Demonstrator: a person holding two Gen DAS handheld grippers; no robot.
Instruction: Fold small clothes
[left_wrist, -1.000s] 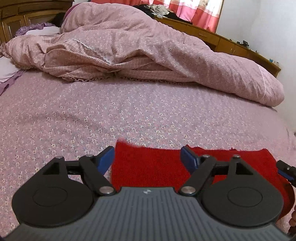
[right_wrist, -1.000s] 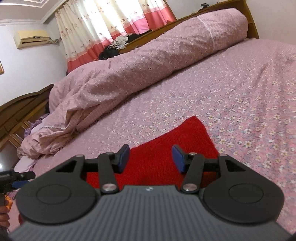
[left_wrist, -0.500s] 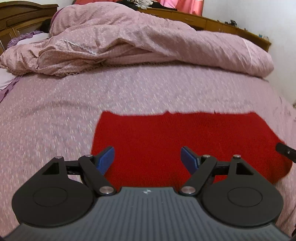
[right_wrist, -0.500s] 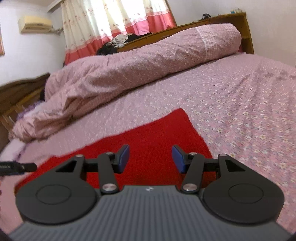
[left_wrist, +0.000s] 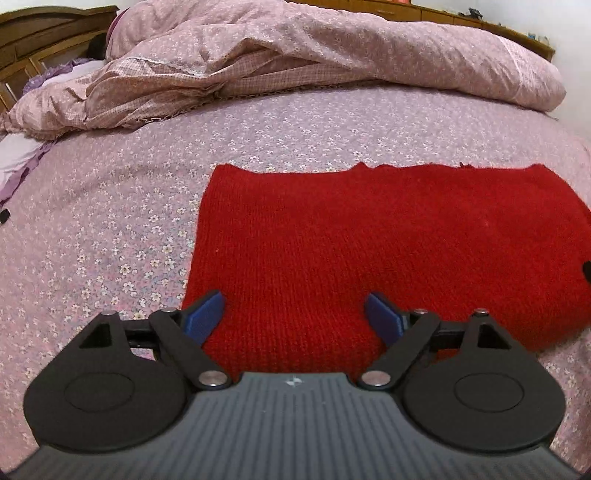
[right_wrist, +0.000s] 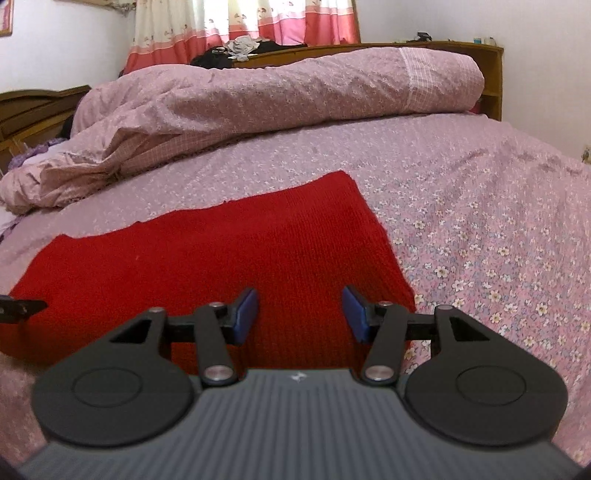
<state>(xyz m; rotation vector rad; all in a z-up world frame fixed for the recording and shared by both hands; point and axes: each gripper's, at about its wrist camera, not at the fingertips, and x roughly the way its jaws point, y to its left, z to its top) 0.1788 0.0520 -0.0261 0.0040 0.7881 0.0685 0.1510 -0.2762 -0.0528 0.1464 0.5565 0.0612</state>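
Note:
A red knitted cloth (left_wrist: 369, 243) lies flat on the pink flowered bedsheet (left_wrist: 110, 221). It also shows in the right wrist view (right_wrist: 221, 258). My left gripper (left_wrist: 293, 314) is open and empty, held above the cloth's near left part. My right gripper (right_wrist: 300, 312) is open and empty, held above the cloth's near right part. The tip of the left gripper shows at the left edge of the right wrist view (right_wrist: 22, 308).
A rumpled pink duvet (left_wrist: 295, 55) lies along the far side of the bed, also seen in the right wrist view (right_wrist: 277, 96). A wooden headboard (left_wrist: 37, 33) is at far left. A wooden shelf (right_wrist: 461, 48) and curtains (right_wrist: 240, 26) stand behind the bed.
Both grippers have risen and tilted down, so more of the red cloth shows beneath them. Both stay open. The cloth lies as before.

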